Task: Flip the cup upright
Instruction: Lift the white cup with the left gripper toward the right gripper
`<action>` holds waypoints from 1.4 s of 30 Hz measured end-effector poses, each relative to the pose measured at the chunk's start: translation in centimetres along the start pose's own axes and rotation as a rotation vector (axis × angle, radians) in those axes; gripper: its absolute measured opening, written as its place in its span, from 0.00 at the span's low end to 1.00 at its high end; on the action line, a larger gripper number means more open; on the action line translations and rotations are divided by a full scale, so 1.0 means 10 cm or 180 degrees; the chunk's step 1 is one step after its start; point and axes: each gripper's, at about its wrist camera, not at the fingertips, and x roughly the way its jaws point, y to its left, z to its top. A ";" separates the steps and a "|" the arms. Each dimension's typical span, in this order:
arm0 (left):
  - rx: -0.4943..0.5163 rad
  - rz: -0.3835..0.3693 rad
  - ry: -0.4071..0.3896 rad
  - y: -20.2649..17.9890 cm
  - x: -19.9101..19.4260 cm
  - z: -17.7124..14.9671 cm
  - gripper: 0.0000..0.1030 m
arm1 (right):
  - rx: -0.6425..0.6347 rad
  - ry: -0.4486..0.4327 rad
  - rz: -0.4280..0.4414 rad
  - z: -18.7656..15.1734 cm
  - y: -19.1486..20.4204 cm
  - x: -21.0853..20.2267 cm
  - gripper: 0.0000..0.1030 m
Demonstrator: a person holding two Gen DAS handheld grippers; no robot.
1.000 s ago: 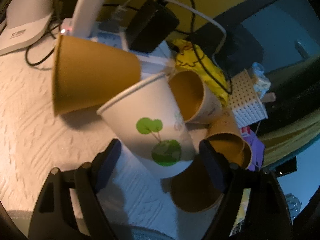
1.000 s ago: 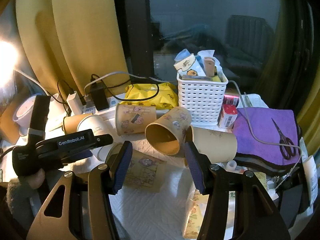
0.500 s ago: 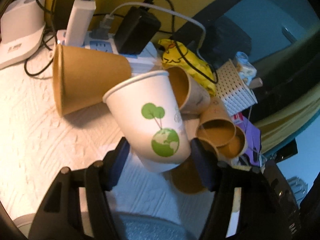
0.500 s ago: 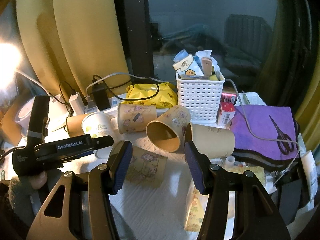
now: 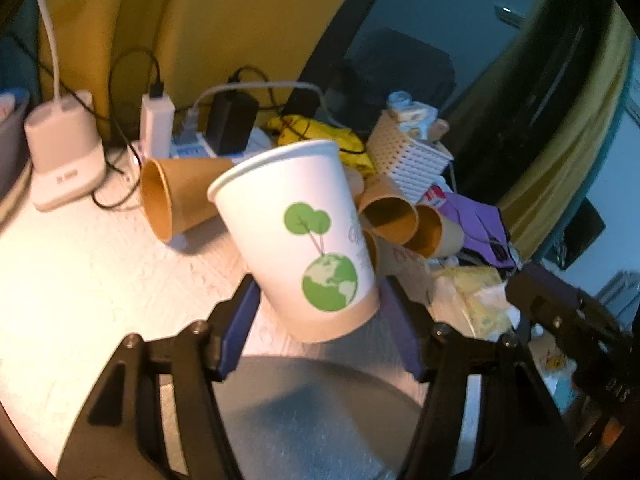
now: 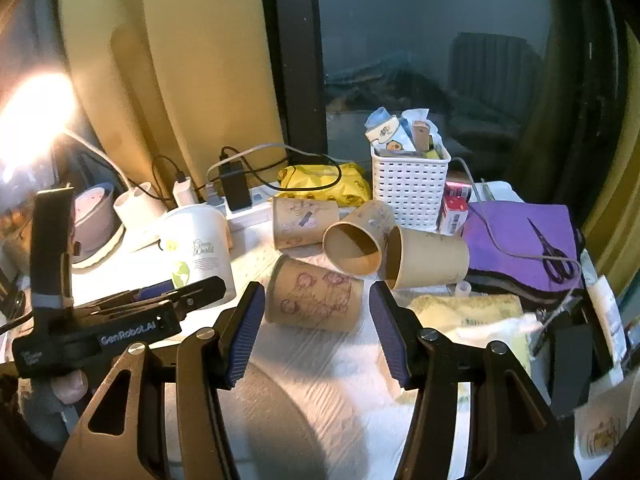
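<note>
1. The left gripper [image 5: 316,304] clamps the white cup [image 5: 296,236] by its brown base, between blue pads [image 5: 240,320].
2. The cup is held above the white table [image 5: 80,264], rim up and tilted left, printed with a green tree and globe; its inside is out of sight.
3. Behind it, brown paper cups [image 5: 176,196] lie on their sides, partly hidden.
4. The right gripper [image 6: 316,332] is wide open and empty, near a patterned cup [image 6: 316,300] lying on its side.
5. At the far right, the white basket [image 6: 408,188] hides most of its contents.
</note>
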 end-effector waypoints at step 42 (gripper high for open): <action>0.1554 -0.0109 -0.0630 -0.56 -1.66 -1.40 0.61 | 0.0163 -0.0285 0.0191 -0.86 0.70 -1.51 0.69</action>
